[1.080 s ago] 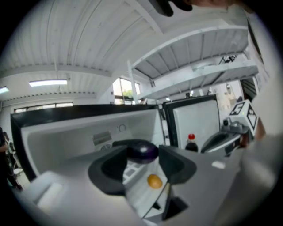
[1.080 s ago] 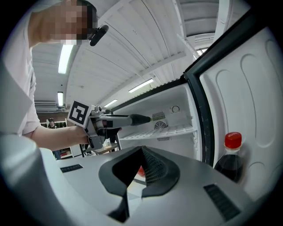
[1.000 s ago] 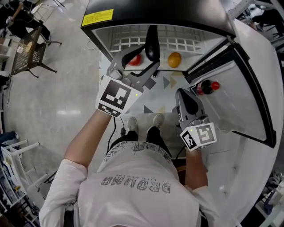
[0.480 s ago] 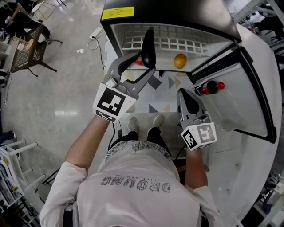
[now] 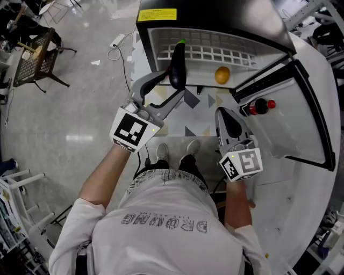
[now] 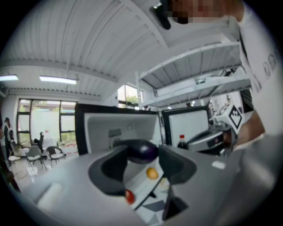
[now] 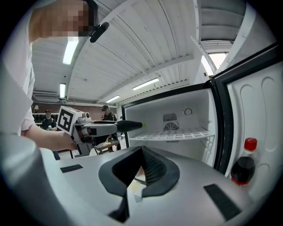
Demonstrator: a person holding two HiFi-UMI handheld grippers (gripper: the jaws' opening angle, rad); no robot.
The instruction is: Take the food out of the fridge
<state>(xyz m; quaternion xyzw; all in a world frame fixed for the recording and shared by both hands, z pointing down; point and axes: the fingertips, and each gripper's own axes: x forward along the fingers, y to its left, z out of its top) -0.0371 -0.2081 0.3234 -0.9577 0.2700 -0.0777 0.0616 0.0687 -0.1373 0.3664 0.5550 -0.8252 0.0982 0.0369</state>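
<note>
At the open fridge (image 5: 161,43), the left gripper (image 6: 142,162) squeezes the smooth eggplant (image 6: 142,151); it may slip. The right gripper (image 7: 140,170) is closed, empty.

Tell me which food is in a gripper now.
The purple eggplant, gripped by the left gripper; the orange and tomato lie loose inside the fridge.

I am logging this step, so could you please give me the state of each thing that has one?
fridge door: open wide.
left gripper: shut on the eggplant.
eggplant: held in the air.
right gripper: shut, empty.
bottle: upright in the door shelf, capped.
orange fruit: lying in the fridge.
</note>
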